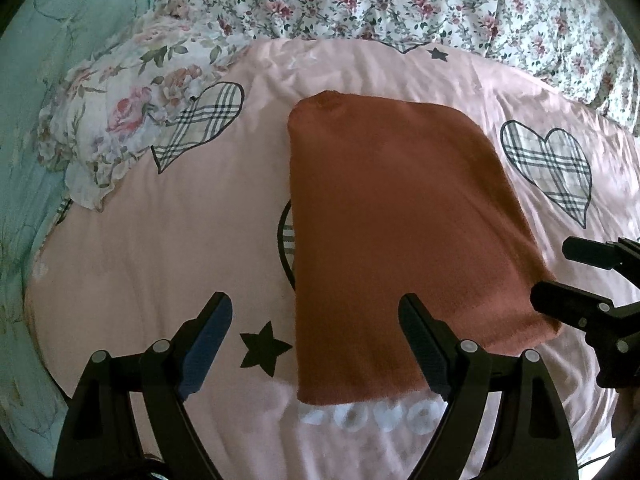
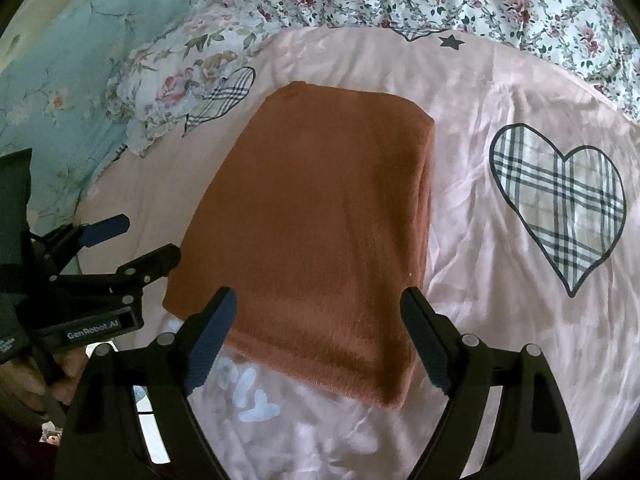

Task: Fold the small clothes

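A rust-brown knit garment lies folded into a long rectangle on the pink bedsheet; it also shows in the right wrist view. My left gripper is open and empty, hovering over the garment's near left corner. My right gripper is open and empty above the garment's near edge. The right gripper shows at the right edge of the left view, and the left gripper at the left edge of the right view, both beside the garment's near corners.
The pink sheet carries plaid hearts and black stars. A floral pillow lies at the far left, a floral quilt along the back, and teal bedding at the left.
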